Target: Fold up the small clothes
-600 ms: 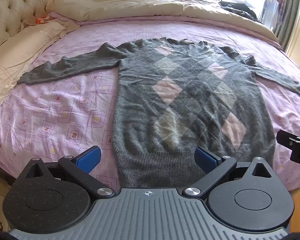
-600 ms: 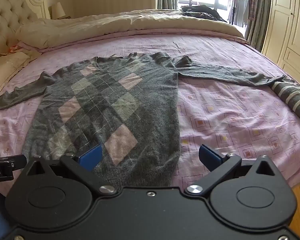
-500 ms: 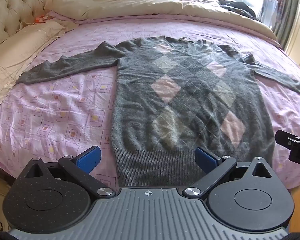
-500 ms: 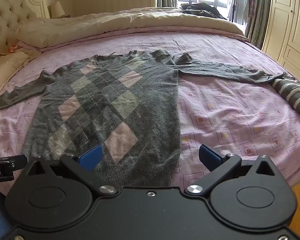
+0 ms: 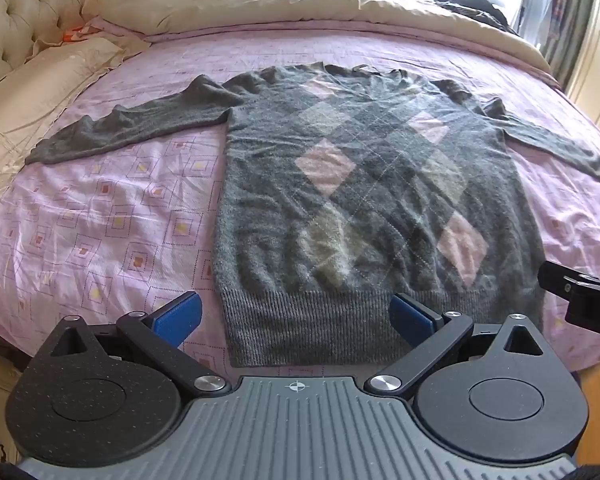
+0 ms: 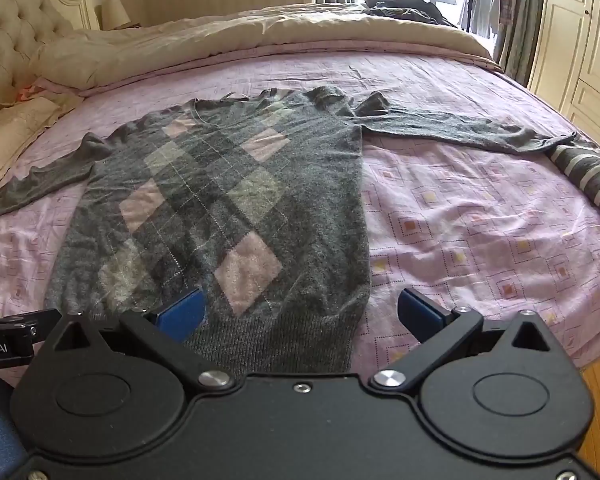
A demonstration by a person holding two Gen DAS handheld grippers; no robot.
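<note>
Here a grey argyle sweater (image 5: 364, 208) is lying flat and face up on the bed (image 5: 100, 216), both sleeves stretched out to the sides and the ribbed hem nearest the bed's edge. The left gripper (image 5: 296, 318) is hovering just before the hem, its blue fingers (image 5: 176, 316) spread wide and holding nothing — the hem's left corner is showing between them. The right gripper (image 6: 302, 314) is hanging by the hem's right corner, fingers (image 6: 418, 314) likewise wide apart and gripping nothing. A striped garment (image 6: 588, 170) is lying near the right sleeve's cuff, and a beige duvet (image 6: 260, 36) is bunched along the bed's far side.
</note>
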